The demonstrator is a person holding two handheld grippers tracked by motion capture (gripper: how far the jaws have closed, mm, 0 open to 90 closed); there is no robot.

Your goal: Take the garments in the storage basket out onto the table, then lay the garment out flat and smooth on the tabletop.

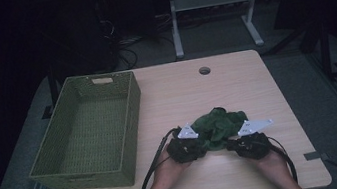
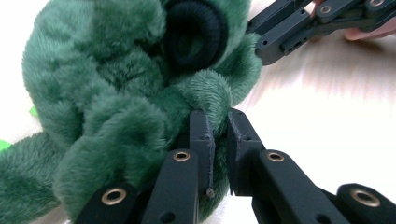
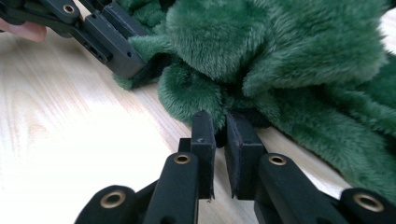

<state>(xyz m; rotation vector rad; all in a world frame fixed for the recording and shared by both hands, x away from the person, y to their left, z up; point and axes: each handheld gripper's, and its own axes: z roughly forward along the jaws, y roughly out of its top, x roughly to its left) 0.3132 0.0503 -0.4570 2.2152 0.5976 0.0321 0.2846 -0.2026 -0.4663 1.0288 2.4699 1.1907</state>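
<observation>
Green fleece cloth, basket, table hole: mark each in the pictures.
green fleece cloth [image 1: 219,123], high view, middle of the crumpled pile
basket [image 1: 132,125], high view, right wall
table hole [image 1: 204,71], high view, centre of the round opening near the far edge

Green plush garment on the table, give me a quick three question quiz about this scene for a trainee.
1. True or false: the woven basket already holds the green plush garment.
2. What is pinched in the left gripper? A) a fold of the plush B) the basket rim C) nothing
3. On which side of the garment does the basket stand in the high view?

Key
1. False: the garment lies on the table, outside the basket.
2. A; the right gripper also pinches a fold.
3. Its left.
</observation>
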